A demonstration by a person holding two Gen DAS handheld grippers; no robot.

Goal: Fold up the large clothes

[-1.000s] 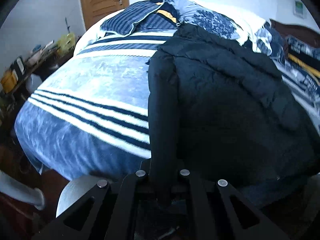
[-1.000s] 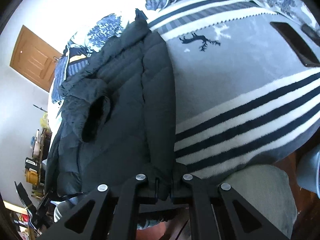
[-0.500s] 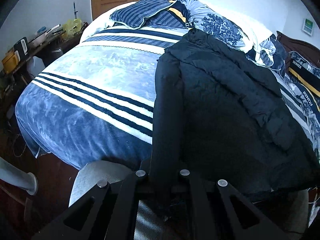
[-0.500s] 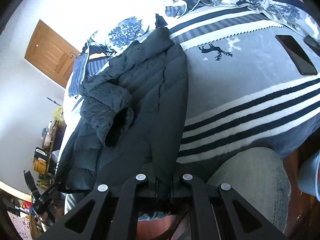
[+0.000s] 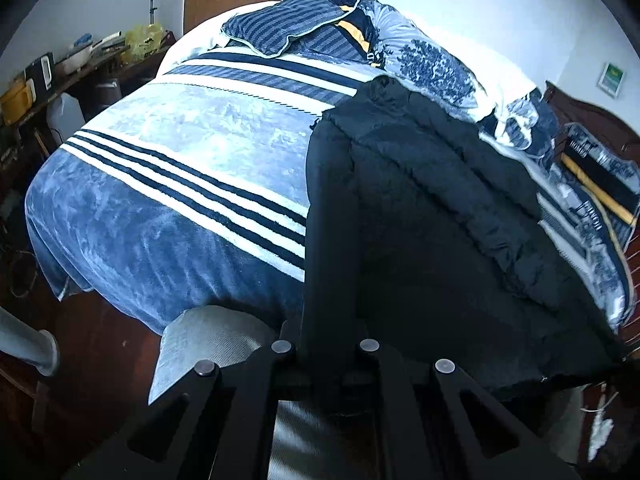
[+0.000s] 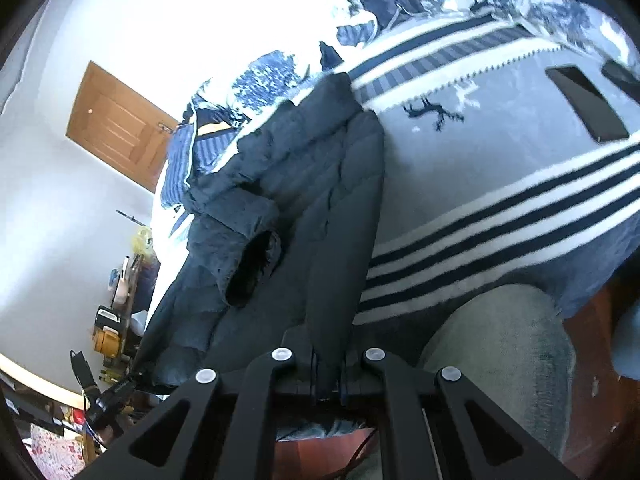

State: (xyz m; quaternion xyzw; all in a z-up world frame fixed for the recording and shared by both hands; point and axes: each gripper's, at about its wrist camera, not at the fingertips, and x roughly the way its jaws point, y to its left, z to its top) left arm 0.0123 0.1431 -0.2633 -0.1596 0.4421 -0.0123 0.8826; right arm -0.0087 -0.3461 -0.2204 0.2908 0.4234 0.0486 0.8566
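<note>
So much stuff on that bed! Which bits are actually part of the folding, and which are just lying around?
Part of the folding:
- black puffy jacket
- left gripper, shut on the jacket's hem
- right gripper, shut on the hem too

Just lying around:
- striped blanket
- striped pillow
- phone
- cluttered desk
</note>
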